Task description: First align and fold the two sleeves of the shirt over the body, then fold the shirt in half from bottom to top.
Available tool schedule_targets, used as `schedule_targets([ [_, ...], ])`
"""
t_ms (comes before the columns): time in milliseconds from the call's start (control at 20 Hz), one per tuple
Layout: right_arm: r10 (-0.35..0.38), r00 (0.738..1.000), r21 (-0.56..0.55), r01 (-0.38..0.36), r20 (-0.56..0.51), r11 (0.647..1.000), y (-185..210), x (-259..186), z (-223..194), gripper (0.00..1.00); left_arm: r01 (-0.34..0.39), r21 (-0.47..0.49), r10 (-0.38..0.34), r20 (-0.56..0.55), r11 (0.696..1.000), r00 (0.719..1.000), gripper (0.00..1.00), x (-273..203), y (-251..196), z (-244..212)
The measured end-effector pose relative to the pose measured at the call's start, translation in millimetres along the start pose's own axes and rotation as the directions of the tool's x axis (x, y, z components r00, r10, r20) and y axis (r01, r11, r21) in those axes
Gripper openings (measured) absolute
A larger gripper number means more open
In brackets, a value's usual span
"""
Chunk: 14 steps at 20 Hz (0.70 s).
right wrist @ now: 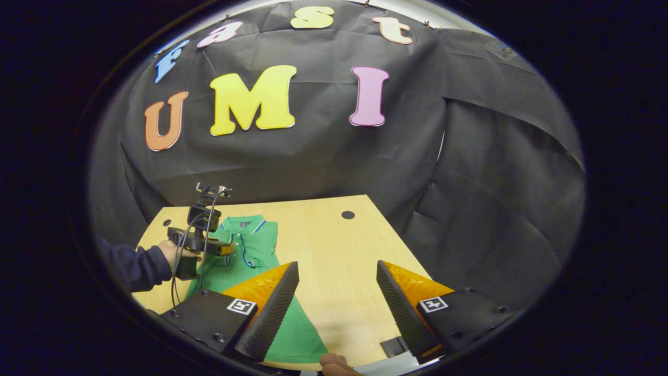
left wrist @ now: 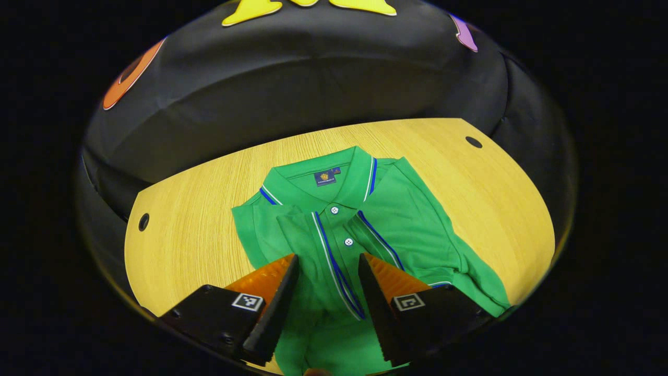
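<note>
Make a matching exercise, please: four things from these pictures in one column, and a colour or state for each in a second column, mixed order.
Column 1:
1. shirt
2. table
3. left tongs
4. shirt buttons

Column 2:
A. white
B. open, above the shirt
C. green, sleeves folded over the body
D. light wood, with round holes

Pairs: 1-C, 2-D, 3-B, 4-A

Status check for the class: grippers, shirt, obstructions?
Left gripper open above shirt. Right gripper open over table. Sleeves folded in. Nothing obstructing.
</note>
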State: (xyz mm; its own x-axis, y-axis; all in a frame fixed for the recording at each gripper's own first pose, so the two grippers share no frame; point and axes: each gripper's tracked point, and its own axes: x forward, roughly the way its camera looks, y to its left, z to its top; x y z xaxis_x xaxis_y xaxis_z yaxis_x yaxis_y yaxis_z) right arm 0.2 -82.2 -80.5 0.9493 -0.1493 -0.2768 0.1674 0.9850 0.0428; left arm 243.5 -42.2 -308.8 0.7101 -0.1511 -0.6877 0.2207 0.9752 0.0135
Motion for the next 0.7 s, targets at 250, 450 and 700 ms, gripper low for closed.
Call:
schedule_targets([
  [250,0.063,0.998,-0.026,-0.063,0.002,0.998,22,11,3,0.92,-0.005,-0.098,0.015,0.096,0.995,0.995,0.9,-60,17,9],
  [450,0.13,0.991,-0.058,-0.13,0.005,0.99,50,15,4,0.92,-0.073,-0.117,0.096,0.204,0.99,0.974,0.98,-122,48,15],
  [700,0.204,0.978,-0.077,-0.207,-0.036,0.975,80,20,-11,0.97,-0.16,-0.153,0.194,0.237,0.975,0.952,0.98,-180,87,-16],
])
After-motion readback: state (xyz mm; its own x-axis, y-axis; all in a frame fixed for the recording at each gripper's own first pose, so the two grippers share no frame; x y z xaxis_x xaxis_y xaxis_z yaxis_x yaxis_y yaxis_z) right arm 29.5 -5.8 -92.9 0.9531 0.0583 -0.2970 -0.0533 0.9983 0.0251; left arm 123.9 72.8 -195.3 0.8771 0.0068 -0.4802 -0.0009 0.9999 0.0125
